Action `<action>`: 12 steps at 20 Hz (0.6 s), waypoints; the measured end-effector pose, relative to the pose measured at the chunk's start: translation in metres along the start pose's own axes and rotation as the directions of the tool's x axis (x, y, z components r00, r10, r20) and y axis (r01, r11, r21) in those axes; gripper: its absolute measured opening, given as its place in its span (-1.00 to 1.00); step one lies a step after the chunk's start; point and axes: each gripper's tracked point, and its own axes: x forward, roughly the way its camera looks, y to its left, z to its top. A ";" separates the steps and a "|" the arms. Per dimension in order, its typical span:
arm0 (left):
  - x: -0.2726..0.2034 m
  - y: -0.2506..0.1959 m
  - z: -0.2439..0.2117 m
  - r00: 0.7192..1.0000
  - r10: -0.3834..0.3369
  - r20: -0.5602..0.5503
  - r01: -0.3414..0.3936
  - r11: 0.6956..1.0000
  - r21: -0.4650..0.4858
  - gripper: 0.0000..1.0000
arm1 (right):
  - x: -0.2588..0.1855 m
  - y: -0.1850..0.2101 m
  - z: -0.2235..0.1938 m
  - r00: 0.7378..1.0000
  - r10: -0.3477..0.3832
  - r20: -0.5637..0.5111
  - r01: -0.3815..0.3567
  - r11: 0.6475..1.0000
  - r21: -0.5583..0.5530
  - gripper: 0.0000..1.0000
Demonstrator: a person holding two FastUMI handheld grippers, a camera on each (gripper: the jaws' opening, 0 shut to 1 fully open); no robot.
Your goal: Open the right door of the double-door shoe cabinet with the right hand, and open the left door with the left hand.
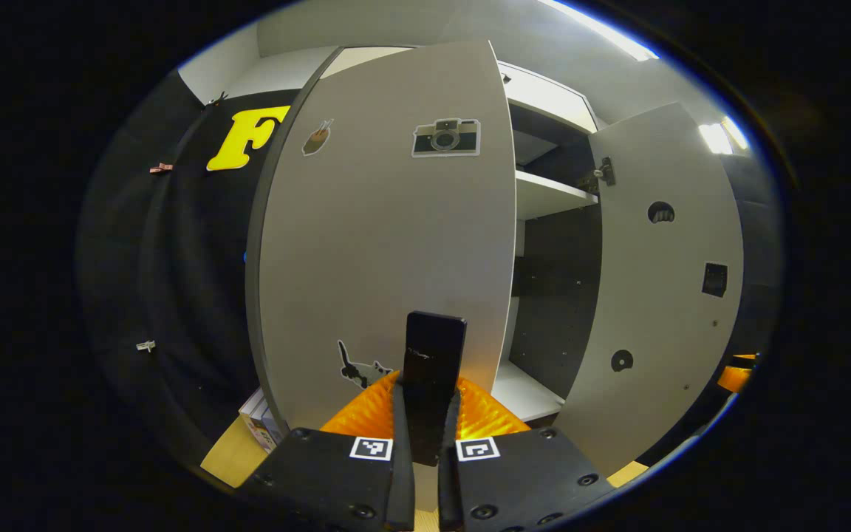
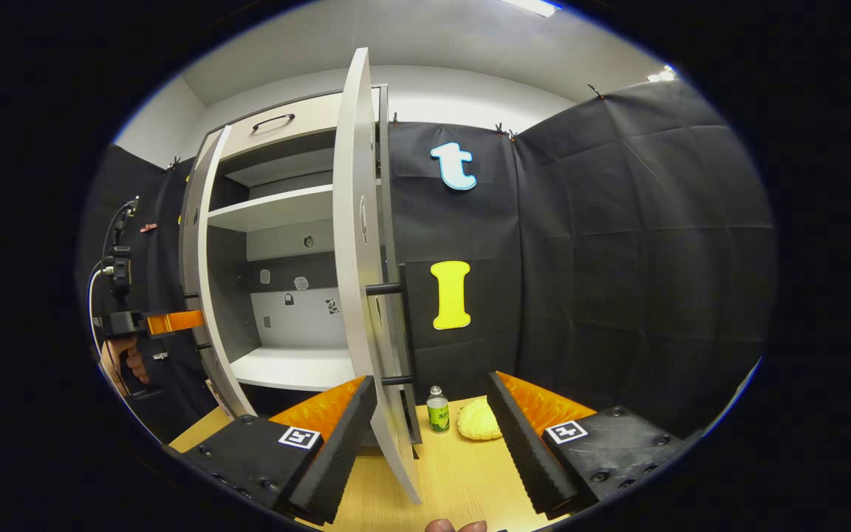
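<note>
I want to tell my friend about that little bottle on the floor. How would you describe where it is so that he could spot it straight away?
Start at the tall shoe cabinet with both doors swung open, then follow the right door down to the wooden floor. Just past its bottom edge, against the black cloth wall, stands the small bottle. It is upright with a green label; its only neighbour, a pale yellow lumpy object, lies low beside it.

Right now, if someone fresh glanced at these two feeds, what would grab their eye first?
Probably the shoe cabinet standing wide open, bare shelves showing between both swung-out doors. In the left gripper view, the left gripper is shut on the left door's handle, with a camera sticker high on that door. In the right gripper view, the right gripper hangs open around the right door's edge, a small bottle on the table behind.
</note>
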 end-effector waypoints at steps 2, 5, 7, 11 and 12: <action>-0.012 0.006 0.001 1.000 -0.019 -0.001 0.019 1.000 -0.019 -0.66 | 0.000 0.003 0.001 1.000 0.000 0.005 0.000 1.000 -0.004 0.89; -0.031 0.016 0.001 0.999 -0.035 0.004 0.035 0.999 -0.005 -0.66 | 0.000 0.007 0.003 1.000 0.000 0.013 0.000 1.000 -0.010 0.89; -0.041 0.023 0.001 0.999 -0.047 0.007 0.048 0.999 -0.018 -0.66 | 0.000 0.007 0.003 1.000 -0.002 0.013 0.002 1.000 -0.003 0.89; -0.058 0.037 0.001 0.998 -0.060 0.005 0.060 0.998 -0.011 -0.70 | 0.002 0.015 0.003 1.000 0.001 0.012 -0.001 1.000 0.016 0.89; -0.061 0.039 0.001 0.998 -0.060 0.006 0.060 0.998 -0.012 -0.66 | 0.002 0.017 0.004 1.000 0.002 0.013 -0.002 1.000 0.018 0.89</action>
